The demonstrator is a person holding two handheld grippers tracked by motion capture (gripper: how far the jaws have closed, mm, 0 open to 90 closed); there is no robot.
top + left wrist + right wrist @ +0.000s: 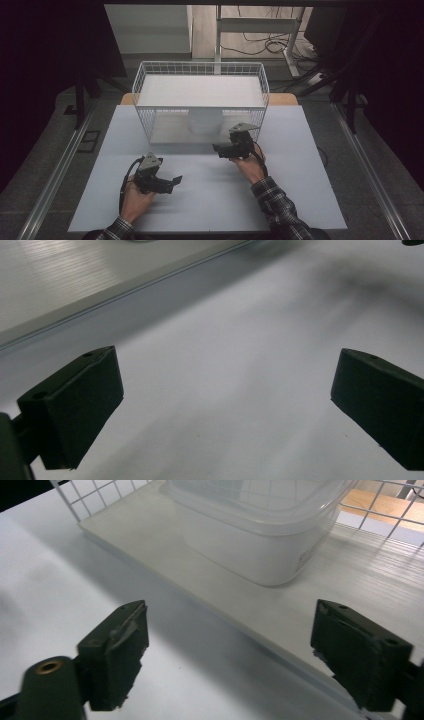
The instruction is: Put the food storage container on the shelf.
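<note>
2 grippers near a white tub in a wire rack
White tub (250, 535) sits on the rack's (200, 70) lower shelf, far centre; right gripper (231, 149) just near it, jaws wide, empty; left gripper (167, 182) wide, empty over table (300, 200).

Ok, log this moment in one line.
left tool: open, empty | right tool: open, empty, facing tub | tub: on rack shelf

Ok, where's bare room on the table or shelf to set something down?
The white table is bare between the left gripper and right gripper, and along both side edges. On the wire rack's lower shelf, the strip left of the plastic container is free; it is tighter around the container, where the right gripper sits.
</note>
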